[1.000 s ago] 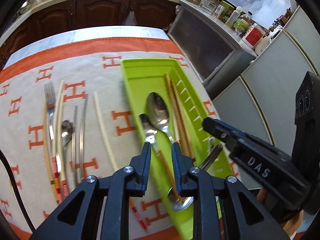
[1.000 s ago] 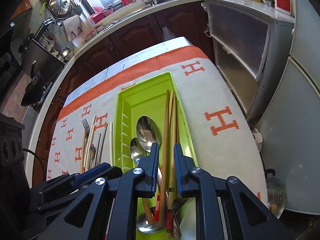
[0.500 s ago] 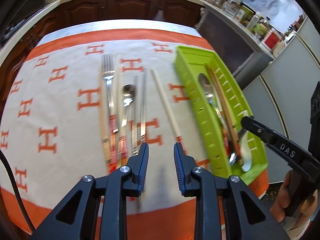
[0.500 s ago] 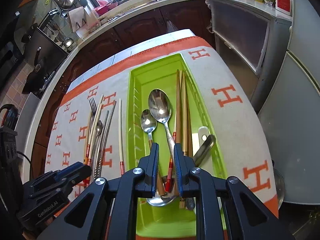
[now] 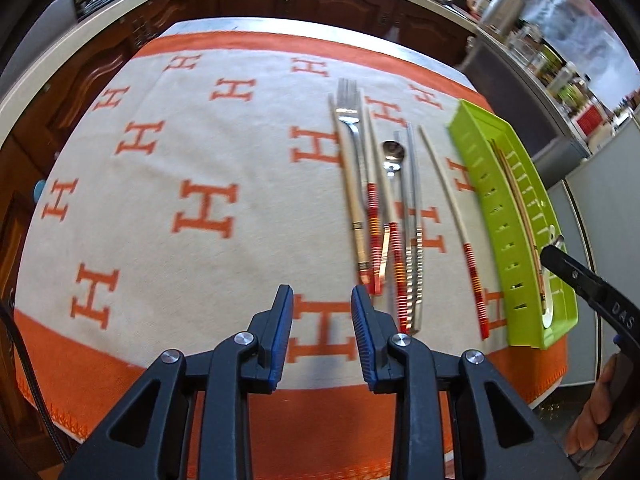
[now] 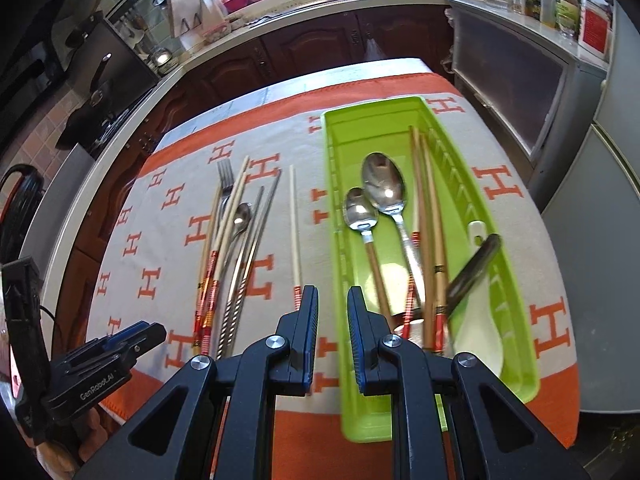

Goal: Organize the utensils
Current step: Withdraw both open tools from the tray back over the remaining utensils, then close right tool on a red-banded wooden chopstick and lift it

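A lime green tray [image 6: 333, 200] lies at the right of the cloth and holds a large spoon [image 6: 382, 184], a small spoon [image 6: 360, 212], wooden chopsticks [image 6: 428, 200], a white ceramic spoon [image 6: 480, 320] and a dark handle [image 6: 476, 272]. Left of the tray [image 5: 480, 168], loose on the cloth, lie a fork [image 5: 348, 108], a small spoon [image 5: 393, 152], metal chopsticks [image 5: 412, 200], pale chopsticks and a lone red-striped chopstick [image 5: 452, 208]. My left gripper [image 5: 322, 292] hovers open and empty just left of their handle ends. My right gripper [image 6: 333, 292], jaws narrowly apart and empty, hangs over the tray's near left wall.
The orange-and-cream cloth [image 5: 200, 184] covers the table, whose front edge runs right under both grippers. Dark cabinets and a crowded counter [image 6: 280, 4] run behind, and grey appliances [image 6: 600, 208] stand close on the right. A hand [image 5: 592, 412] holds the right gripper.
My left gripper swung left, off the tray to the cloth beside the loose utensils, and its jaws widened. The right gripper shifted left from the tray's middle to its left wall.
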Demonstrator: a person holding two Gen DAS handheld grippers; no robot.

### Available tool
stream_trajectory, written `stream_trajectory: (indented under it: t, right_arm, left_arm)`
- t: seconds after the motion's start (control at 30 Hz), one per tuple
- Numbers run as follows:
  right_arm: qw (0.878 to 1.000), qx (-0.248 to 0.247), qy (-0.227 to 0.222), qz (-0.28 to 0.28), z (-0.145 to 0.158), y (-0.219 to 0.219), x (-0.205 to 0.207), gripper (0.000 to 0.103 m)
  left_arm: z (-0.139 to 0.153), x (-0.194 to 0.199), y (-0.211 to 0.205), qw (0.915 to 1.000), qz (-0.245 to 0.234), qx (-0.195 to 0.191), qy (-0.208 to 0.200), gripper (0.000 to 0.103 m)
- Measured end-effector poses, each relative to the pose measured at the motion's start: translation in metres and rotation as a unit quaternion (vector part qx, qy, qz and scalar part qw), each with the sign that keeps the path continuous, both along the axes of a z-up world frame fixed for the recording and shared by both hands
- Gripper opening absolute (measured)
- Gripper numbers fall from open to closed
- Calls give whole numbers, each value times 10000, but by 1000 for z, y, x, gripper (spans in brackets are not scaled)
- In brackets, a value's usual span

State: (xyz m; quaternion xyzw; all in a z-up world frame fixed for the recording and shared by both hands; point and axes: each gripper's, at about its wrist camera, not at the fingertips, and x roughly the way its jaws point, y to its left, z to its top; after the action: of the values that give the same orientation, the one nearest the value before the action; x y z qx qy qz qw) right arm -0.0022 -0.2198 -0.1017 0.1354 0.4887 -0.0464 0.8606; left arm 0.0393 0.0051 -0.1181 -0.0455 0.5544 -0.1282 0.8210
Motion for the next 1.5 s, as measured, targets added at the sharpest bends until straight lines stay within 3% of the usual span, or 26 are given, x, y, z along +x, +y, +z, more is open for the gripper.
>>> stream_trajectory:
  t: [0.3,0.37,0.6,0.83,1.0,1.1,1.5]
  right_arm:
    - [9992,-43,112,377,-3,36,3,15]
    - [9989,-52,139,445,-5,42,5,15]
    - [9977,-75,230,629,-11,55,15,15]
    - [9952,-113,364,899,-21,77,28,15]
    - [9920,-13,416,1192,-24,100,47,15]
    - [9900,128,396,1349,-24,112,61,15]
    - [9876,70,519,1481,-52,144,124,15]
  left_arm:
    - [-8,-1,16,9999,134,-57,72,29]
    - [-8,-1,18,9998,151,-65,70,36]
    - [-7,0,21,9999,156,-54,3,37]
    - [-6,3,26,9994,213,165,-213,38]
    - [-8,9,38,9988,326,211,-290,40]
    - [-12,12,47,9980,423,345,-331,49]
    - [-28,22,69,9971,588,380,-301,50]
